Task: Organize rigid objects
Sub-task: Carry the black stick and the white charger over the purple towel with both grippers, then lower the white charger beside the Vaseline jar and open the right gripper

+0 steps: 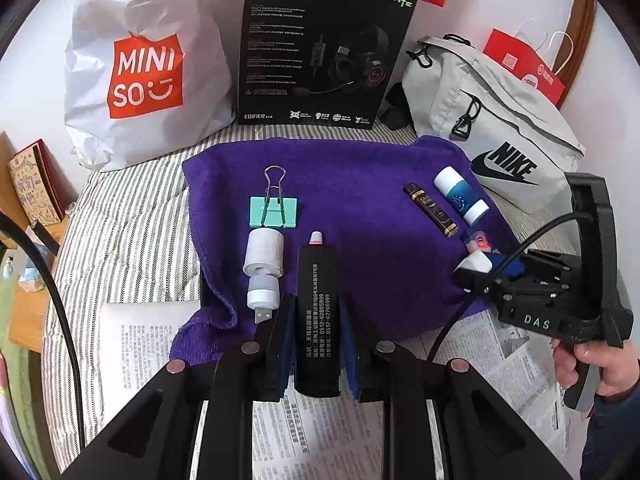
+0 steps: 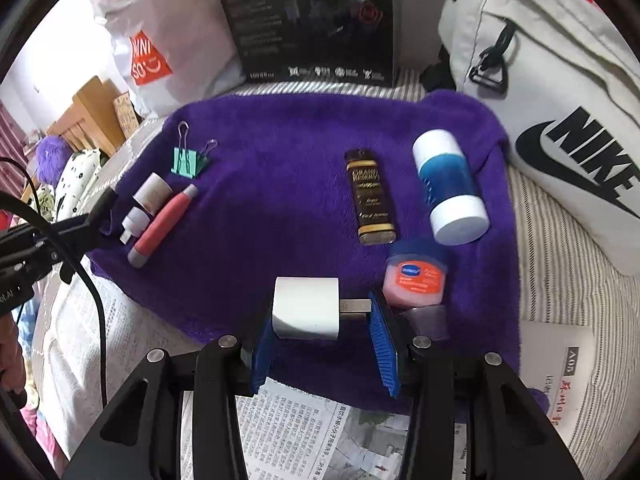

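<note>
Charger (image 2: 306, 307) clamped in right gripper (image 2: 320, 344) over purple towel (image 2: 280, 184); black tube (image 1: 318, 320) flanked by left gripper (image 1: 316, 344), contact unclear.

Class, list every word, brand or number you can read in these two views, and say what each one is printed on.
"MINISO": white plastic bag.
"EDIFIER", "HECATE", "G2": black headset box; its small print is unreadable.
"NIKE": grey bag.
"0512-62805999", "0512-62766999": black tube between the left tongs.
"DAS": right tongs, as seen from the left wrist.
"A03": paper.
Too blurred: newspaper, gold-black tube, pink jar.
</note>
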The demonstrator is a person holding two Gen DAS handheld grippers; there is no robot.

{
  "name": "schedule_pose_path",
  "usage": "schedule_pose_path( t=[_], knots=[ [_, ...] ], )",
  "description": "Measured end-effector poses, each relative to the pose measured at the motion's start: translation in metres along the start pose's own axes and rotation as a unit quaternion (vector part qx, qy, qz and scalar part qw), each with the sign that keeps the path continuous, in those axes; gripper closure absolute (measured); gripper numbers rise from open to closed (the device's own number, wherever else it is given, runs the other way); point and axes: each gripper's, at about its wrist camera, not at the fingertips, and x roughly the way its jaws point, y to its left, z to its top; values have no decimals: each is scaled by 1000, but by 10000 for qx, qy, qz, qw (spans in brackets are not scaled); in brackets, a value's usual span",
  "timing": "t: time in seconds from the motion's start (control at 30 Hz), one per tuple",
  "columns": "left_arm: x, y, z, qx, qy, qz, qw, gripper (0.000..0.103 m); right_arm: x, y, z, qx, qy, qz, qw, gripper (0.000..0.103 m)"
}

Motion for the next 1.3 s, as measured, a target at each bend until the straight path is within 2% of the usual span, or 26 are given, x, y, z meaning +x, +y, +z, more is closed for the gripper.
schedule_pose_path(
  t=[0.4, 0.73, 0.93, 1.3],
  knots=[
    [8, 4, 3, -53, 23, -90, 9999, 82, 12, 4, 4, -164, 101, -153, 9997, 59],
    [10, 4, 3, -45, 73, -126, 9999, 82, 12, 4, 5, -368, 182, 11, 9992, 56],
    [14, 3, 2, -11, 156, -158, 9998, 82, 8, 0, 5, -299, 281, -29, 9992, 51],
    [28, -5, 8, 9, 274, -234, 9994, 82, -14, -4, -1, -435, 249, -14, 9987, 49]
  ],
)
